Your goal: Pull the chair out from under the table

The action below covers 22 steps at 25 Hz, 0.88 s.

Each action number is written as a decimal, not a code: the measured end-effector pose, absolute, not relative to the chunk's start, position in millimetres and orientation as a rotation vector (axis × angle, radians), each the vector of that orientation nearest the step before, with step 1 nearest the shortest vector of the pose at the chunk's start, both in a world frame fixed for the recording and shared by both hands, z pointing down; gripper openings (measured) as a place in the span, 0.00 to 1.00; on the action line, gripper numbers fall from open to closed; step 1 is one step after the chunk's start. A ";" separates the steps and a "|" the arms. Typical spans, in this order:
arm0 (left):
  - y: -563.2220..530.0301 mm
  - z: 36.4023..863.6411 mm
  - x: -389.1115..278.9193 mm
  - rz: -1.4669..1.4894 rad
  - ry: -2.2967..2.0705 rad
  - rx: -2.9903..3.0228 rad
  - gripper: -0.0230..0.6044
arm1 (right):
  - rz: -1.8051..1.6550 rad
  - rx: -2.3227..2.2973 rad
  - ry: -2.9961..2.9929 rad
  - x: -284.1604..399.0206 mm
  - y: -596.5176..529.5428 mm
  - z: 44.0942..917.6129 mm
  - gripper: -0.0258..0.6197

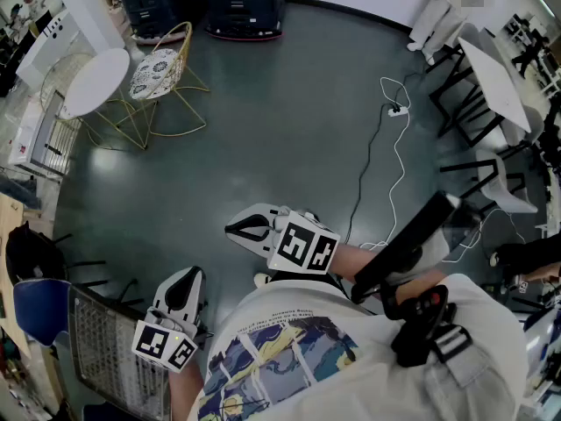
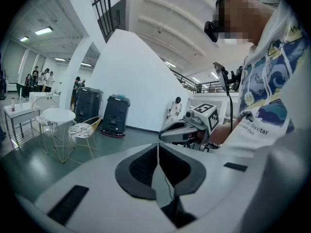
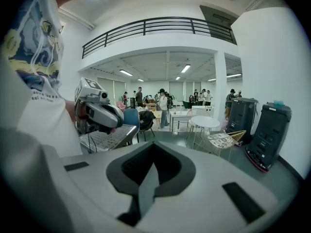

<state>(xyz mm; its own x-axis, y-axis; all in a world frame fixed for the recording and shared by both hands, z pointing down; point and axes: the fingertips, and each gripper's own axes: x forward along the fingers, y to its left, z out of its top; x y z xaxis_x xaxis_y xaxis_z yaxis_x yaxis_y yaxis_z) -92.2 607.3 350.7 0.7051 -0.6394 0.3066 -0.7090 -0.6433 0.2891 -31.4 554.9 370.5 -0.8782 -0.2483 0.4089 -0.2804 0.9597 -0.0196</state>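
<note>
The chair (image 1: 160,71), gold wire legs with a patterned seat, stands far off at the upper left, its seat tucked against the round white table (image 1: 95,82). The chair (image 2: 81,129) and table (image 2: 57,114) also show small in the left gripper view, and the chair (image 3: 223,140) and table (image 3: 204,122) in the right gripper view. Both grippers hang close to the person's body, well away from the chair. My left gripper (image 1: 192,274) is shut with nothing in it. My right gripper (image 1: 231,229) is shut and empty too.
Two dark machines (image 1: 244,5) stand behind the chair. A white cable (image 1: 386,147) trails across the grey floor. White tables with black legs (image 1: 498,75) fill the right side. A wire-mesh surface (image 1: 105,349) and a blue chair (image 1: 37,310) sit by my left gripper.
</note>
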 end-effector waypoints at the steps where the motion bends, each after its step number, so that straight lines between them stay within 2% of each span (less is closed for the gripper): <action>1: 606.0 352.5 -90.3 0.249 -1.046 2.524 0.07 | 0.110 0.382 -2.697 -28.8 553.1 371.7 0.06; 12: 560.8 346.3 -36.2 0.261 -1.017 2.530 0.07 | 0.160 0.371 -2.719 26.2 518.7 365.7 0.06; 15: 515.4 348.8 -33.0 0.267 -1.054 2.535 0.07 | 0.175 0.356 -2.744 27.3 474.0 373.1 0.19; 17: 484.1 344.3 -26.8 0.268 -1.079 2.538 0.07 | 0.182 0.344 -2.783 31.0 442.4 367.9 0.24; 22: 415.7 327.9 -9.5 0.266 -1.135 2.530 0.07 | 0.163 0.299 -2.844 42.5 372.7 352.1 0.24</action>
<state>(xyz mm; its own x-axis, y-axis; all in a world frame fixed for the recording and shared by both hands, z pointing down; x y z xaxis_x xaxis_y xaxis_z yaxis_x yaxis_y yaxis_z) -9.5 415.7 327.9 0.6605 -0.6838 0.3102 -0.7504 -0.6156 0.2407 42.5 372.7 352.1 -0.9404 -0.1874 0.2839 -0.2186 0.9723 -0.0822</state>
